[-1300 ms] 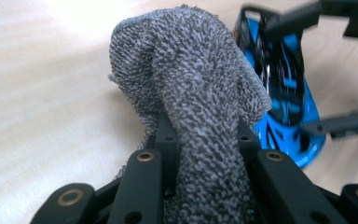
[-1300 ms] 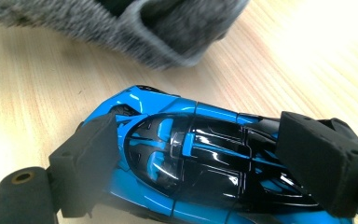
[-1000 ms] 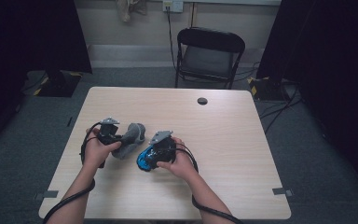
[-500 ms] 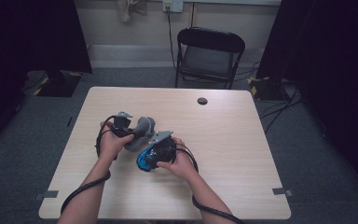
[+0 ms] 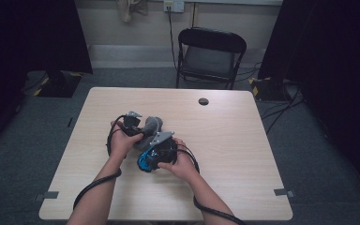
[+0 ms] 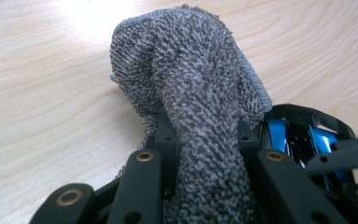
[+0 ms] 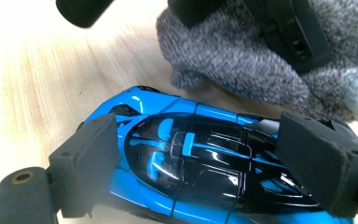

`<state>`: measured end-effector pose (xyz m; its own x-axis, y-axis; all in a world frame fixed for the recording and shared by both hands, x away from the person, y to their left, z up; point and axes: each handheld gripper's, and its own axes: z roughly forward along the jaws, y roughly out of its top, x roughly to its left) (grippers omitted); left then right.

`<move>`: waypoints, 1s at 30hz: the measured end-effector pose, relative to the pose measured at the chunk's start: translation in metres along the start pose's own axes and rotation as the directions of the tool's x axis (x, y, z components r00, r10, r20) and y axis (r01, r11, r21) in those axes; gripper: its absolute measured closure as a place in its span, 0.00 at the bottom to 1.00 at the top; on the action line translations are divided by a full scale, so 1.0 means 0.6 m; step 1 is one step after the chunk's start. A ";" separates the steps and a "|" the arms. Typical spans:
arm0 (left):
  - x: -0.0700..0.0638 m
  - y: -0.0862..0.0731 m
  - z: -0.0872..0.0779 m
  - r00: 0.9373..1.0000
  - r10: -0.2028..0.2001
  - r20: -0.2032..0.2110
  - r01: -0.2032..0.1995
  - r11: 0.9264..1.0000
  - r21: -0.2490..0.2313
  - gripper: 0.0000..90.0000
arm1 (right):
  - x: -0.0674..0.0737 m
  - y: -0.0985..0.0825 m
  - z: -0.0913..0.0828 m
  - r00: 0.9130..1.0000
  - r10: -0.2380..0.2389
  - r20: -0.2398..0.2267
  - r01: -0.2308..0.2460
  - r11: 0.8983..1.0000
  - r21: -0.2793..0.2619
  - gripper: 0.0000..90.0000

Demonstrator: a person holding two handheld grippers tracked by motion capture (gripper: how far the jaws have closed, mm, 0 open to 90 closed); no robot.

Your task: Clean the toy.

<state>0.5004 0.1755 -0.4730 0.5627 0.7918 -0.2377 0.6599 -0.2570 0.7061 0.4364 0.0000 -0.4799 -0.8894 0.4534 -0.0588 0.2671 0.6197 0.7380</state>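
Note:
My left gripper [image 5: 142, 132] is shut on a bunched grey terry cloth [image 5: 151, 127], which bulges out between its jaws [image 6: 200, 93]. My right gripper [image 5: 155, 149] is shut on a blue and black toy car [image 5: 144, 162], with its pads pressed on the car's two sides [image 7: 191, 158]. In the right gripper view the cloth [image 7: 242, 60] hangs just past the car's far side, close to it or touching. The car [image 6: 279, 135] lies to the right of the cloth in the left gripper view. Both grippers are near the middle of the wooden table [image 5: 243, 154].
A small black round disc [image 5: 203, 101] sits near the table's far edge. A black folding chair [image 5: 211, 51] stands behind the table. Black cables [image 5: 93, 185] trail from both grippers toward the near edge. Bare table lies to the right and left.
My left hand has carried the grey cloth to the right, up against the right gripper and the car. The right hand has stayed in place with the car.

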 end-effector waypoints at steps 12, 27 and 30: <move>-0.006 -0.016 0.027 1.000 -0.003 0.018 0.003 1.000 0.020 0.79 | 0.000 0.000 0.000 1.000 0.000 0.001 0.000 1.000 0.000 0.15; -0.012 -0.023 0.020 0.999 0.004 0.051 -0.006 0.999 0.036 0.80 | -0.001 0.000 0.000 1.000 -0.002 -0.004 0.002 1.000 -0.003 0.15; -0.011 -0.025 0.018 0.998 0.007 0.055 -0.009 0.999 0.040 0.80 | -0.001 0.000 0.000 1.000 -0.002 -0.007 0.002 1.000 -0.003 0.15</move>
<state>0.4922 0.1681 -0.4890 0.5936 0.7586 -0.2687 0.6739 -0.2860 0.6812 0.4370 -0.0004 -0.4800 -0.8924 0.4477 -0.0561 0.2640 0.6190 0.7397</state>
